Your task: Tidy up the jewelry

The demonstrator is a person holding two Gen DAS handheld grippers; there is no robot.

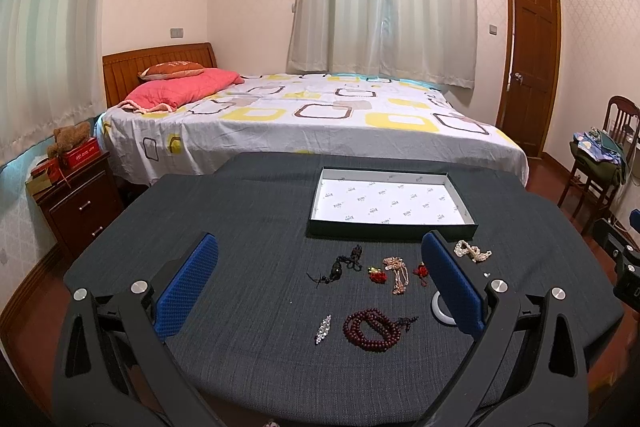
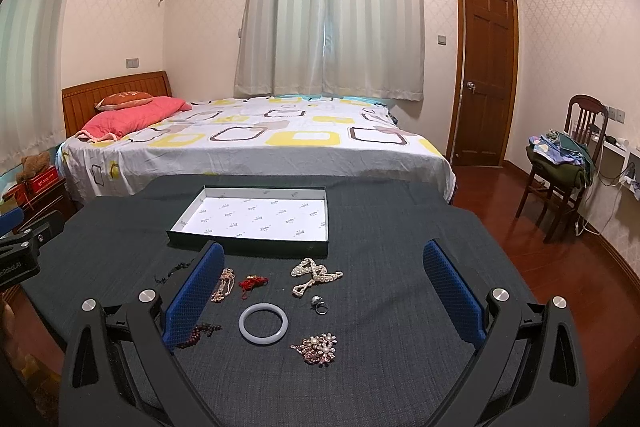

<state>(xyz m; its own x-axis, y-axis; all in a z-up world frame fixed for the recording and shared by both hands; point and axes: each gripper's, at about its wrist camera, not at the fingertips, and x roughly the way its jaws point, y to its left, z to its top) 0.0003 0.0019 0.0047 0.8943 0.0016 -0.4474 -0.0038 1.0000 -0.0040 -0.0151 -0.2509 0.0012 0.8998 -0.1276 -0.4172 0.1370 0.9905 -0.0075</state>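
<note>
The left gripper (image 1: 320, 283) hovered above the dark grey cloth-covered table (image 1: 248, 211) with its jaws spread wide and holding nothing. Between its blue pads lay a coiled dark red bead string (image 1: 372, 329), a small silver leaf-shaped brooch (image 1: 323, 329), a black corded pendant (image 1: 340, 267), a red knotted charm (image 1: 377, 275) and a pale pink chain (image 1: 397, 273). Beyond the jaws, slightly right of centre, sat a shallow dark-walled box with a white printed lining (image 1: 390, 227), with nothing in it.

The right gripper (image 2: 324, 287) likewise had its jaws released and empty. Between them rested a white jade-like bangle (image 2: 263, 323), a rose-gold flower brooch with pearls (image 2: 318, 347), a small silver ring with a pearl (image 2: 320, 305) and a cream pearl necklace (image 2: 316, 277) further ahead. The same box stood beyond the jaws, nearer the left pad. A bed with a yellow-patterned sheet (image 2: 256, 143) stood behind the table.
</note>
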